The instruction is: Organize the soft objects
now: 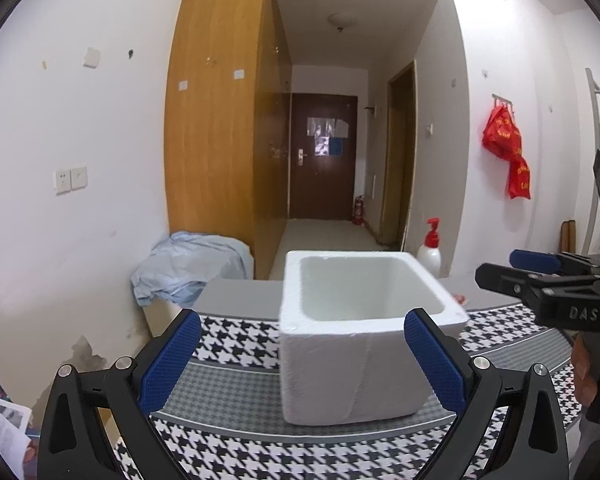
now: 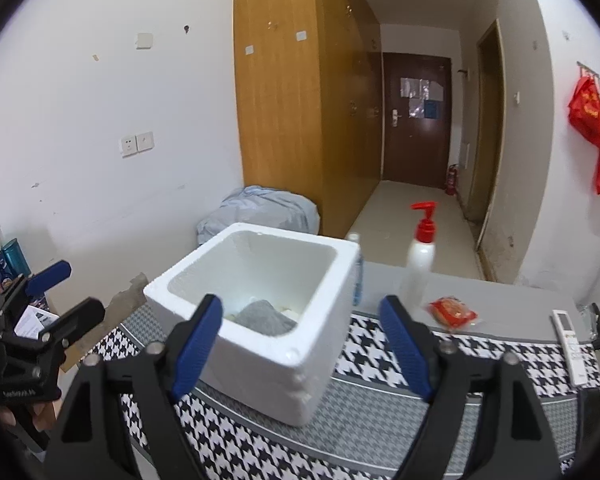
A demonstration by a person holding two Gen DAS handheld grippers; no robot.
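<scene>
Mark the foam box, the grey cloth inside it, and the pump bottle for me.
foam box (image 2: 260, 368), right wrist view, near outer wall.
grey cloth (image 2: 264, 314), right wrist view, its top fold.
pump bottle (image 2: 419, 258), right wrist view, white body.

- Left wrist cam: low over the houndstooth cloth (image 1: 236, 330), looks level past its own blue pads (image 1: 168, 364) at the foam box (image 1: 352, 376), close, side wall and rim seen, hallway door (image 1: 322, 160) behind.
- Right wrist cam: higher, tilted down, box (image 2: 284, 364) close and left of centre, inside visible.
- Shared: box, cloth, wardrobe (image 1: 216, 120), door, pump bottle (image 1: 430, 250), red bag (image 1: 506, 144).
- Each cam catches the other gripper at frame edge: right gripper (image 1: 540, 280), left gripper (image 2: 56, 296).
</scene>
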